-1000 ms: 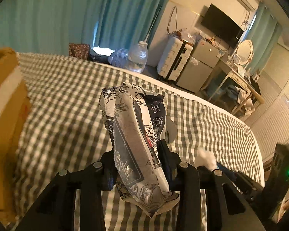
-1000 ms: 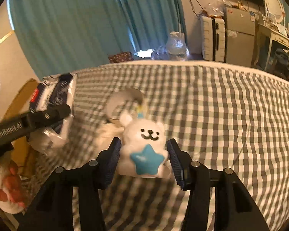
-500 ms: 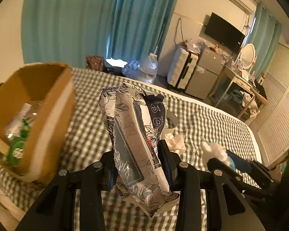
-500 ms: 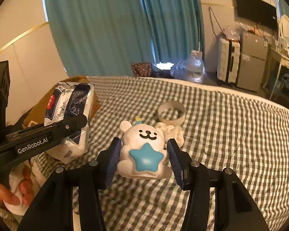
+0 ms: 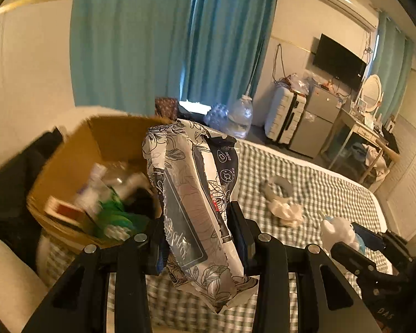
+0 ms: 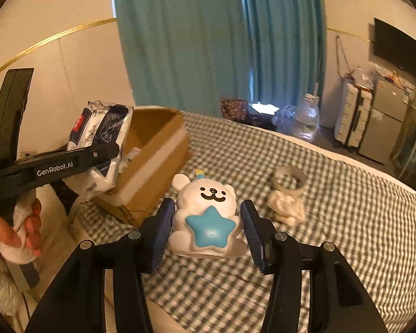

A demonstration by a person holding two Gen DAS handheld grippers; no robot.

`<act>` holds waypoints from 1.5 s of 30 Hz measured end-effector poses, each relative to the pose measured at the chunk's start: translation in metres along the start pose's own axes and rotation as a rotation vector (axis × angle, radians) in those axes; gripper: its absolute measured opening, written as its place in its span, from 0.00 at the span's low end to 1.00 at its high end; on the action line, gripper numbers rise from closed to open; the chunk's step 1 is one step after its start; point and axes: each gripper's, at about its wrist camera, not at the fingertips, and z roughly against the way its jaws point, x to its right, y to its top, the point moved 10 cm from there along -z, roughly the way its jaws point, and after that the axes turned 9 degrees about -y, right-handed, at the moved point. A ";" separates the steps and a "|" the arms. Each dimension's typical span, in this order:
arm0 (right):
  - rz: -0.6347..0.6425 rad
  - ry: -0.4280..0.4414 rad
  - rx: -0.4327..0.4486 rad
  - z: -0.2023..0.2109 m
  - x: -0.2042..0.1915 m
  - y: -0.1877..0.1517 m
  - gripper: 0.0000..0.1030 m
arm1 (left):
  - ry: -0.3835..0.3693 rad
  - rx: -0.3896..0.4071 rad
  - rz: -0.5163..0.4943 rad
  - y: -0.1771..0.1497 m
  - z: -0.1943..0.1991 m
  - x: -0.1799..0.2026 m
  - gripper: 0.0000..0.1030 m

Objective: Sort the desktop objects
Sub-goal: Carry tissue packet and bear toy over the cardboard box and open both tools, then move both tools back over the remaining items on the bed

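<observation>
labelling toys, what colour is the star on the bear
Blue, on the white bear toy; clearest in the right wrist view.

checked bed (image 6: 346, 222), cardboard box (image 6: 155, 152), tape roll (image 6: 288, 180), tissue (image 6: 285, 208)

Teal curtains (image 6: 213, 41) cover the back wall, with a wall-mounted TV (image 5: 338, 61) off to the right and an AC unit (image 5: 344, 0) up near the ceiling. Below the TV there's a white suitcase (image 5: 284, 119) right beside a grey mini fridge (image 5: 314, 122). A big clear water jug (image 6: 307, 116) sits on the floor behind the bed, and a round mirror (image 5: 373, 93) stands on the desk (image 5: 357, 130).
</observation>
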 end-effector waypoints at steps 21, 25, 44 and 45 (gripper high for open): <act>0.040 0.271 -0.046 -0.130 -0.162 0.104 0.48 | 0.126 -0.028 0.083 0.020 -0.033 -0.172 0.38; 0.035 0.262 -0.077 -0.158 -0.176 0.104 0.48 | 0.129 -0.044 0.099 0.017 -0.050 -0.183 0.38; 0.013 0.121 0.121 -0.069 -0.084 0.153 0.85 | 0.208 -0.005 -0.001 0.041 -0.008 -0.128 0.96; 0.017 0.097 0.123 -0.062 -0.076 0.150 0.85 | 0.207 0.005 -0.017 0.044 -0.003 -0.118 0.96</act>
